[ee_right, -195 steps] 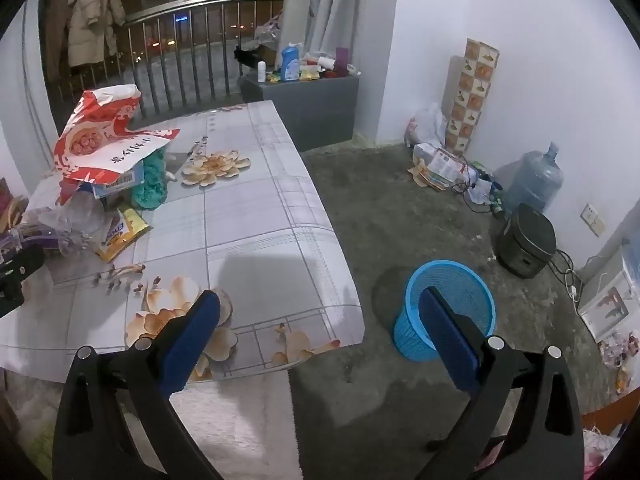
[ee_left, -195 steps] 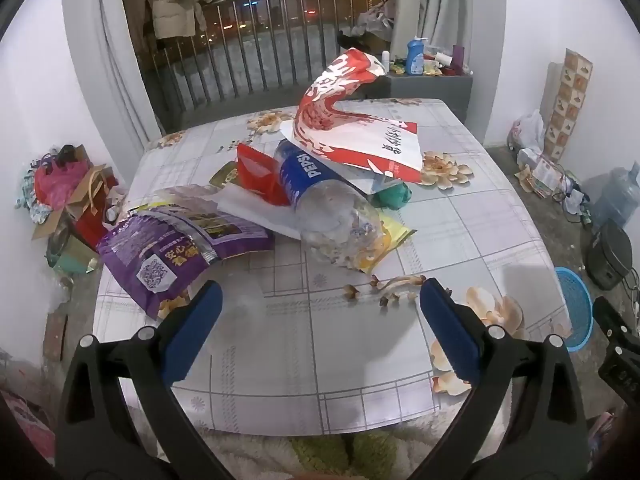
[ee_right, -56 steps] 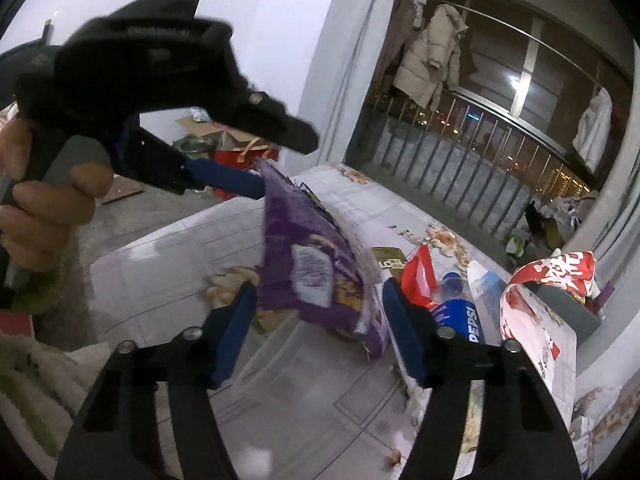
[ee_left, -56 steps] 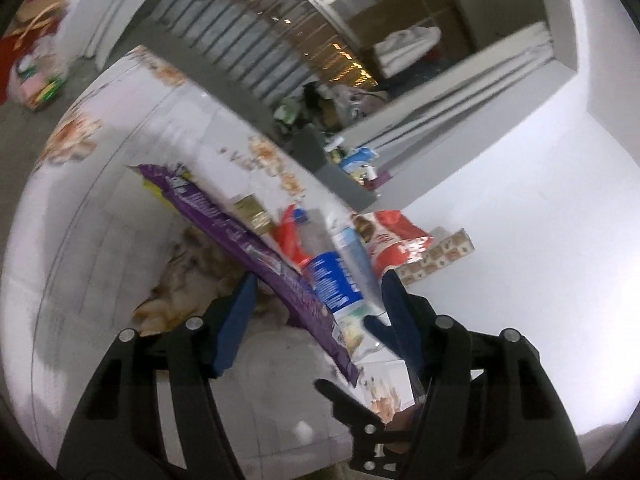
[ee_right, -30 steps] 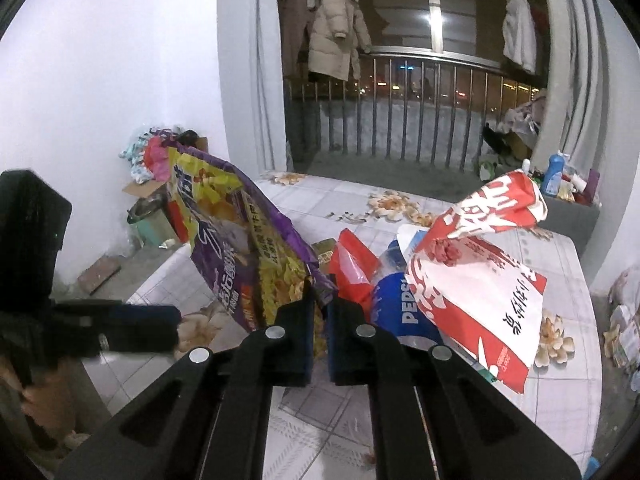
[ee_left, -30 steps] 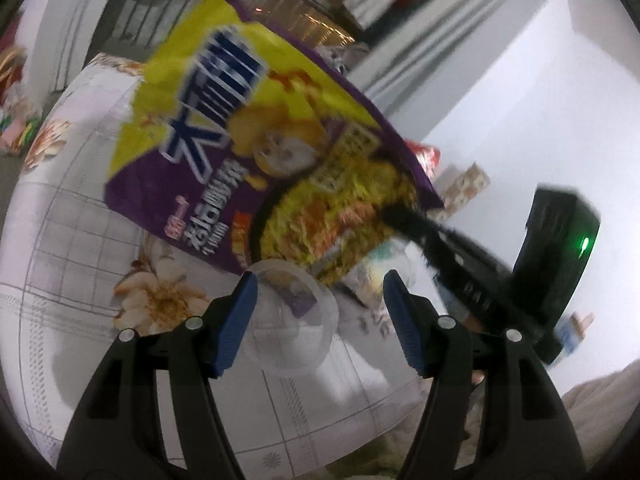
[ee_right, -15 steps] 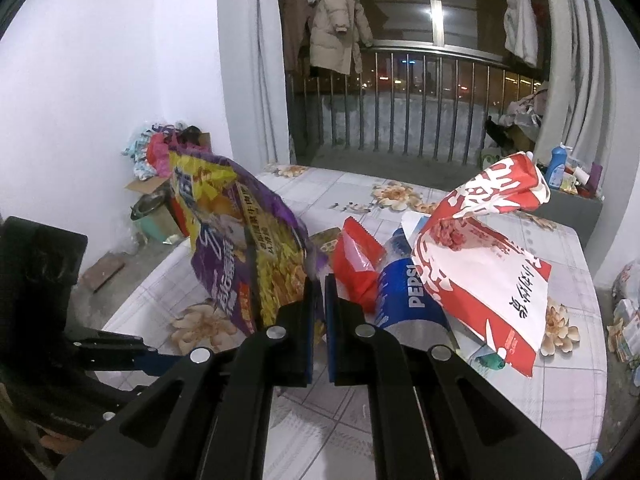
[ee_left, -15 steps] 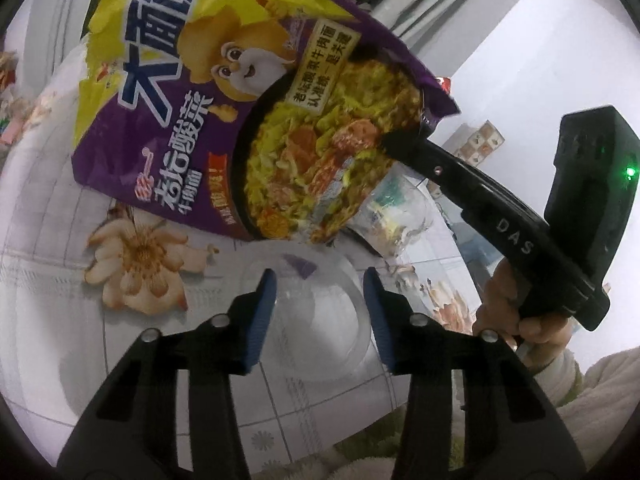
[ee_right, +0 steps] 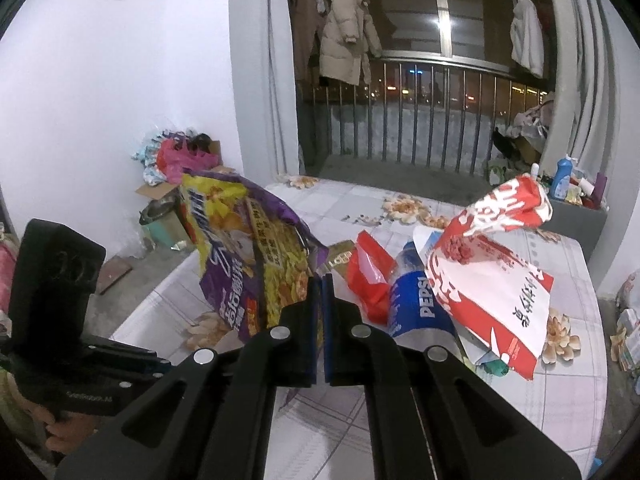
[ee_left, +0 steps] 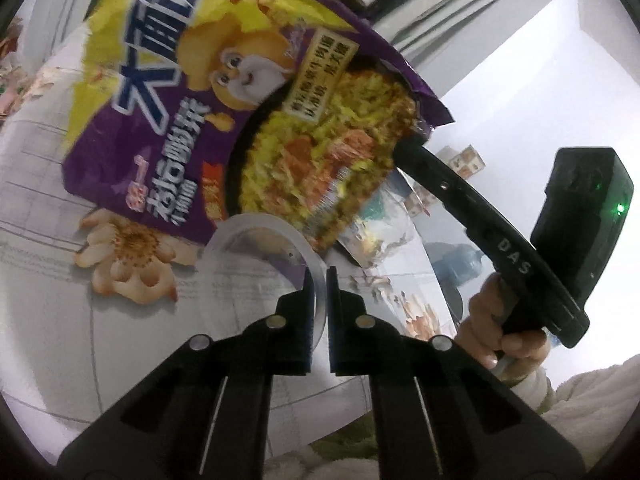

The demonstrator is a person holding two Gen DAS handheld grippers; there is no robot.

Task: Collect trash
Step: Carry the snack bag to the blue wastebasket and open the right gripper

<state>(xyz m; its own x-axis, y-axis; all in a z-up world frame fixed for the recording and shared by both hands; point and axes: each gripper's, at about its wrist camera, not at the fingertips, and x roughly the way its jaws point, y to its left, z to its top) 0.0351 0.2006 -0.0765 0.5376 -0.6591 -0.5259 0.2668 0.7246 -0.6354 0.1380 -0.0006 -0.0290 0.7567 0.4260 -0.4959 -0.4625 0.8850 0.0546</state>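
The left gripper (ee_left: 319, 280) has just closed its jaws on the rim of a clear plastic cup (ee_left: 256, 256) above the worktop (ee_left: 80, 320). The right gripper (ee_right: 319, 280) has its jaws clamped on a purple noodle bag (ee_right: 248, 256), held up beside the cup.

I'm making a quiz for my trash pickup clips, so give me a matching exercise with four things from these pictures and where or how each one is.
Things:
1. purple noodle bag
2. clear plastic cup
3. Pepsi bottle
4. beige coat

States:
A. hanging by the balcony railing
B. rim pinched by the left gripper
C. lying on the table under a red and white bag
D. held up by the right gripper

Pairs: 1-D, 2-B, 3-C, 4-A
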